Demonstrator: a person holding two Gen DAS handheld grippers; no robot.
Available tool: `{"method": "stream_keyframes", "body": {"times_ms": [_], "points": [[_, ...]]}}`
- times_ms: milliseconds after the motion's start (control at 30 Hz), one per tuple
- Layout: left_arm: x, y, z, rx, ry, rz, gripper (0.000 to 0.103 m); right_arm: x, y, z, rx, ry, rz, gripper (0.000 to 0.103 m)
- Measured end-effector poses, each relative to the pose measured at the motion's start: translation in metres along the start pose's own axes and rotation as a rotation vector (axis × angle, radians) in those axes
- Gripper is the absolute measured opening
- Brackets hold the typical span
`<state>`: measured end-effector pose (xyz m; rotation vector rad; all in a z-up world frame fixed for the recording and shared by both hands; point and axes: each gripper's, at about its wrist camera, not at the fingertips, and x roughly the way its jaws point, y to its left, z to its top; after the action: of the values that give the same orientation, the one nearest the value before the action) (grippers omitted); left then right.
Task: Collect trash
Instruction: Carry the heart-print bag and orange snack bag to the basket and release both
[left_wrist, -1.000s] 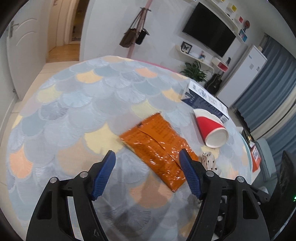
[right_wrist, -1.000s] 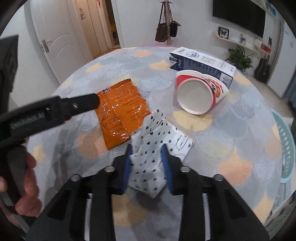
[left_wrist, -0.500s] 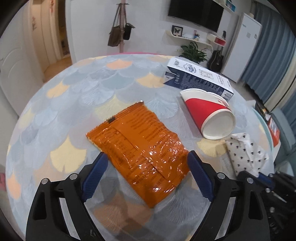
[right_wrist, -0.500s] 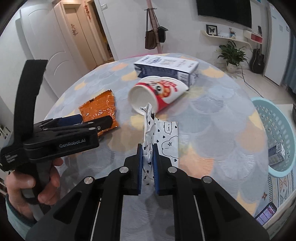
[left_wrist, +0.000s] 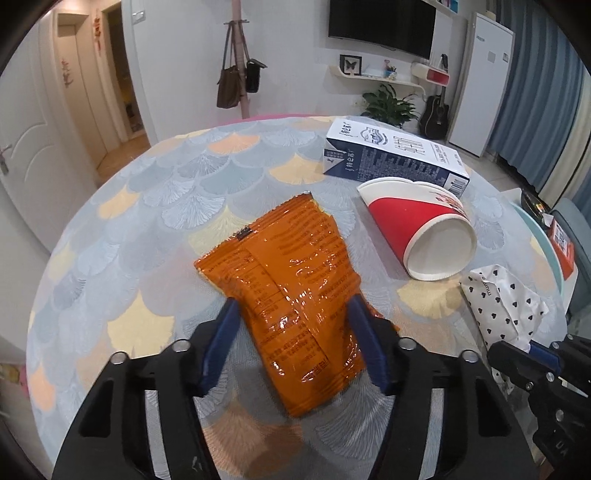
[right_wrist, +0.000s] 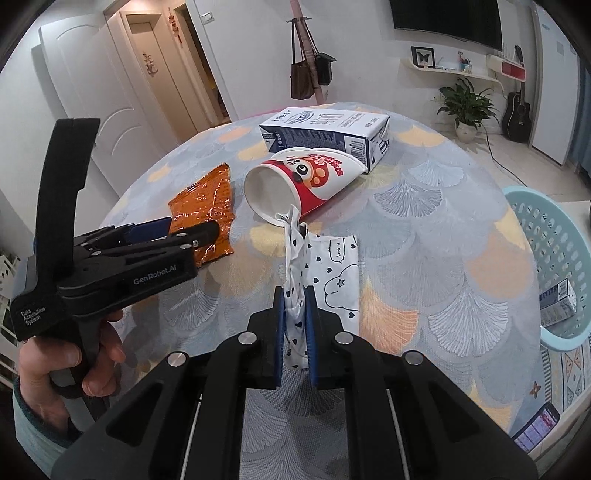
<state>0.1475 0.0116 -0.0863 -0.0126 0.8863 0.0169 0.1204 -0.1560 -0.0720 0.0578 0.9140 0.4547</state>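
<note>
An orange snack bag (left_wrist: 291, 291) lies on the round table; it also shows in the right wrist view (right_wrist: 207, 218). My left gripper (left_wrist: 295, 332) has its blue fingers on both sides of the bag's near end, closing on it. My right gripper (right_wrist: 295, 306) is shut on a white wrapper with black hearts (right_wrist: 325, 273), lifting its edge; the wrapper also shows in the left wrist view (left_wrist: 506, 306). A red paper cup (left_wrist: 421, 232) lies on its side beside a blue-white milk carton (left_wrist: 391, 155).
A light blue plastic basket (right_wrist: 554, 258) stands off the table's right edge with a small carton (right_wrist: 557, 302) inside. A phone (right_wrist: 535, 432) lies below on the floor. The left gripper body (right_wrist: 110, 266) sits left of the wrapper.
My left gripper has moved forward over the orange bag and narrowed around it. My right gripper has closed on the heart wrapper and raised it.
</note>
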Motion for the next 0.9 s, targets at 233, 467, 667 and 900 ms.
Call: {"method": "stream_keyframes", "body": {"times_ms": [233, 467, 667, 900], "points": [[-0.01, -0.013, -0.002, 0.044, -0.028, -0.02, 0.028, -0.001, -0.001, 0.0, 0.006, -0.003, 0.007, 0.008], [-0.024, -0.006, -0.003, 0.012, -0.052, -0.086, 0.02, -0.011, -0.001, -0.002, 0.002, -0.043, 0.016, 0.008], [-0.049, 0.001, 0.002, -0.026, -0.106, -0.167, 0.019, -0.029, -0.003, 0.001, 0.003, -0.083, 0.002, 0.008], [-0.082, -0.019, 0.019, 0.002, -0.181, -0.277, 0.019, -0.057, -0.017, 0.01, 0.033, -0.158, -0.018, 0.008]]}}
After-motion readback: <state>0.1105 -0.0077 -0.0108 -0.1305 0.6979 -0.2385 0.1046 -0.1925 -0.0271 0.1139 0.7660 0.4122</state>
